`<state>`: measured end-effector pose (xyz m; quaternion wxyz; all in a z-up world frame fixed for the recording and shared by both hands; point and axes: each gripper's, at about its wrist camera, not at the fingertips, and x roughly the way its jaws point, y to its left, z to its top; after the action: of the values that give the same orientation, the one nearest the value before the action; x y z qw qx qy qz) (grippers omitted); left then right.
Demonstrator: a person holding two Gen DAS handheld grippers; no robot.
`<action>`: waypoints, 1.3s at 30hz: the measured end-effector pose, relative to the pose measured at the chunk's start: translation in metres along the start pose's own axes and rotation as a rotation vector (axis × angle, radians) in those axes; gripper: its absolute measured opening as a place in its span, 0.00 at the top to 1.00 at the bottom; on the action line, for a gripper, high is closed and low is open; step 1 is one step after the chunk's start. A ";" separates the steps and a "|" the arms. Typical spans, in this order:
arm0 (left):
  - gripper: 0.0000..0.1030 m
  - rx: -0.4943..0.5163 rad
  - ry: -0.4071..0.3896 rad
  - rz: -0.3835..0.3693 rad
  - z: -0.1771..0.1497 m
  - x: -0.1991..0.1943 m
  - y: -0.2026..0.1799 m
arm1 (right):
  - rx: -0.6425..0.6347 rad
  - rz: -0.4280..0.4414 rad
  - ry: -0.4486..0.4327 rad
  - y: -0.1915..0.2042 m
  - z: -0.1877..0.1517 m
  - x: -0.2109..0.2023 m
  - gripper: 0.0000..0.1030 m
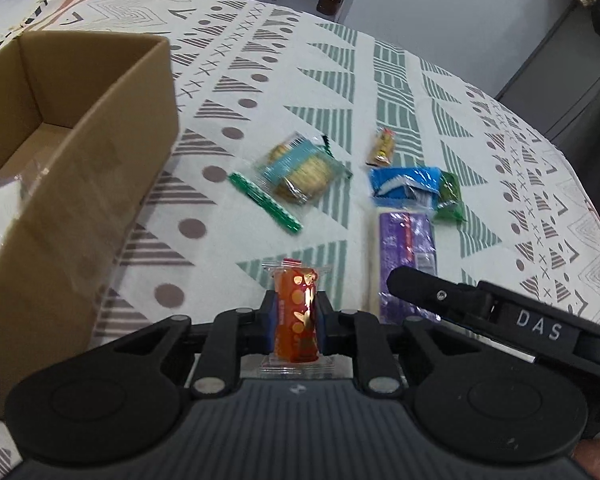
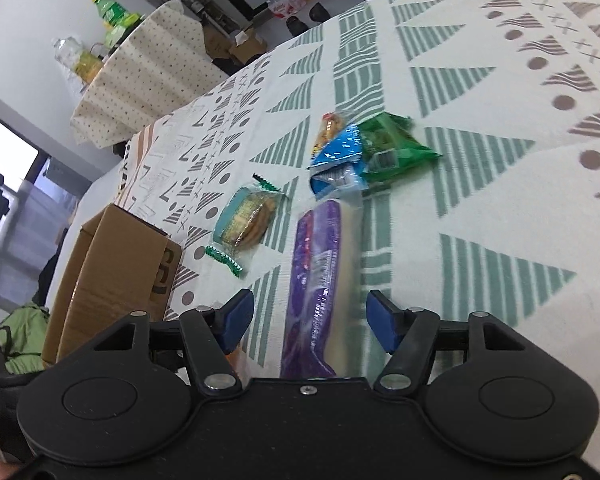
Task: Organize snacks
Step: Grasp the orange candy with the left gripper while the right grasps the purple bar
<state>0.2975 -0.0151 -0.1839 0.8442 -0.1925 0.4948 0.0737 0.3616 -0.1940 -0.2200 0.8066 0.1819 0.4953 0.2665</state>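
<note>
The left gripper point(image 1: 296, 320) has its jaws pinching a small orange-red snack packet point(image 1: 296, 314), held upright in its clear wrapper above the near part of the bench point(image 1: 380, 80), which is covered by a patterned cloth of green and grey triangles and dots. An open cardboard box point(image 1: 72, 168) stands at the left side of the bench, close beside the held packet; something white and plastic-wrapped shows inside it (what it is cannot be told).

The rest of the snacks lie loose toward the middle of the bench. A cracker pack with green crimped ends point(image 1: 296, 172) lies nearest the box. To its right sits a cluster: a small yellow-orange packet point(image 1: 383, 146) farthest back, a blue packet point(image 1: 406, 184) in front of it, and a green packet point(image 1: 449, 196) touching the blue one's right side. A long purple packet point(image 1: 406, 240) lies just in front of the blue one, reaching toward the near edge.

The right gripper point(image 2: 310, 320) has its jaws spread wide, one blue pad on each side of the near end of the purple packet point(image 2: 320, 272), not touching it. In the left wrist view one of its black fingers crosses over the purple packet's near end.
</note>
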 end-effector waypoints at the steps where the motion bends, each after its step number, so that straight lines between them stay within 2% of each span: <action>1: 0.83 -0.003 -0.001 0.001 0.001 0.000 0.002 | -0.012 -0.003 0.004 0.002 0.000 0.002 0.39; 6: 0.83 -0.006 -0.003 0.001 0.007 -0.003 0.011 | -0.053 -0.030 0.011 0.009 0.001 0.008 0.40; 9: 0.83 -0.010 -0.007 -0.002 0.008 -0.006 0.015 | -0.096 -0.071 0.007 0.013 -0.001 0.009 0.52; 10: 0.83 -0.009 -0.008 -0.004 0.008 -0.007 0.016 | -0.118 -0.086 0.008 0.016 -0.002 0.010 0.61; 11: 0.83 -0.007 -0.008 -0.004 0.008 -0.009 0.017 | -0.135 -0.096 0.012 0.017 -0.003 0.011 0.64; 17: 0.83 -0.003 -0.014 -0.009 0.005 -0.027 0.018 | -0.136 -0.110 0.015 0.025 -0.012 0.001 0.73; 39: 0.83 0.027 -0.082 -0.077 -0.019 -0.116 0.008 | -0.035 -0.137 -0.112 0.064 -0.054 -0.089 0.75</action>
<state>0.2214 -0.0076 -0.0938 0.8685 -0.1968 0.4530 0.0423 0.2648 -0.1957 -0.1458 0.8524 0.1482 0.4561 0.2086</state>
